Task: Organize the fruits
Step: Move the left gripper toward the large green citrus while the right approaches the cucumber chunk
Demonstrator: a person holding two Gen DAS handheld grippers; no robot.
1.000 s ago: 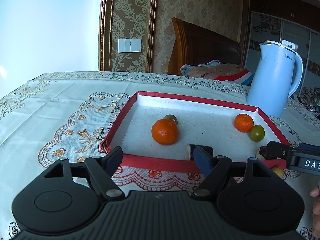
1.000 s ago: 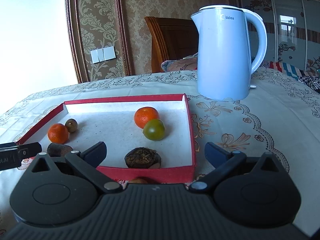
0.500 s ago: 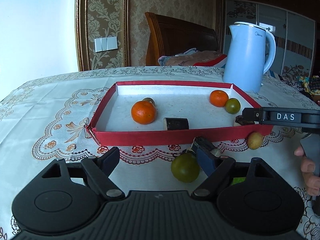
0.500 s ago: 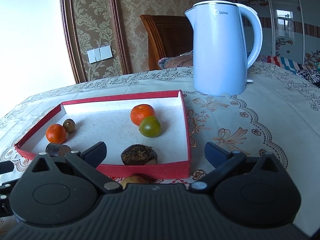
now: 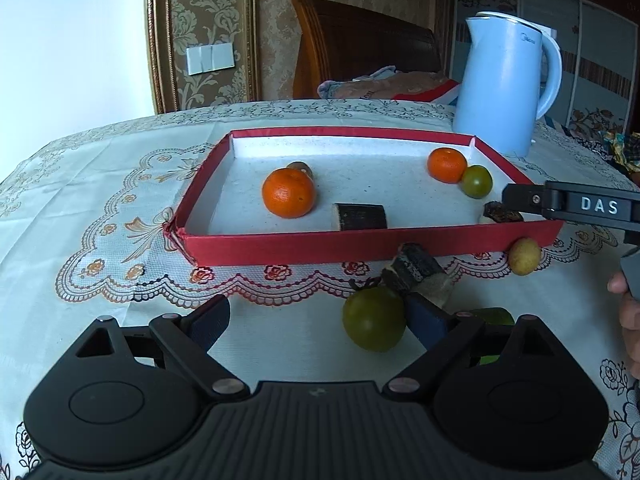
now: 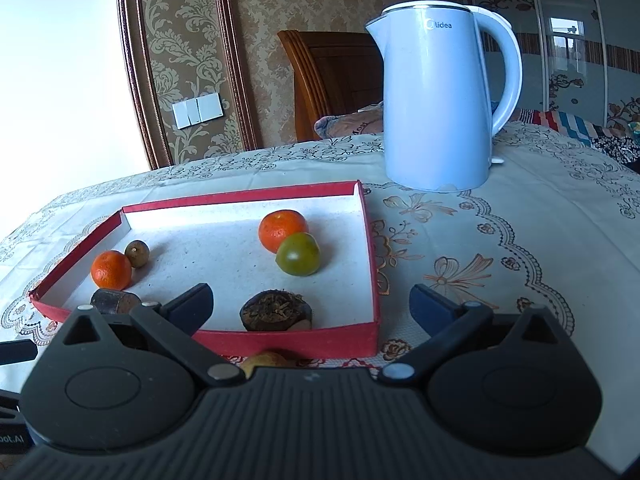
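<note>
A red tray (image 5: 360,242) (image 6: 304,342) holds two oranges (image 5: 288,193) (image 5: 447,165), a green fruit (image 5: 476,181) (image 6: 298,254), a small brown fruit (image 6: 137,253), a dark cut piece (image 5: 359,217) and a dark round piece (image 6: 276,310). On the cloth in front of the tray lie a green fruit (image 5: 374,322), a dark cut piece (image 5: 416,270) and a small yellow fruit (image 5: 524,256). My left gripper (image 5: 320,320) is open and empty, its right finger beside the loose green fruit. My right gripper (image 6: 312,304) is open and empty over the tray's near right corner.
A light blue kettle (image 5: 504,84) (image 6: 440,100) stands on the patterned tablecloth (image 5: 100,216) behind the tray's right end. A wooden chair (image 5: 360,40) stands past the table's far edge. Another green thing (image 5: 492,316) peeks out behind my left gripper's right finger.
My left gripper has pulled back from over the tray to the cloth in front of it, bringing the loose green fruit and dark piece into view. My right gripper has drawn slightly back.
</note>
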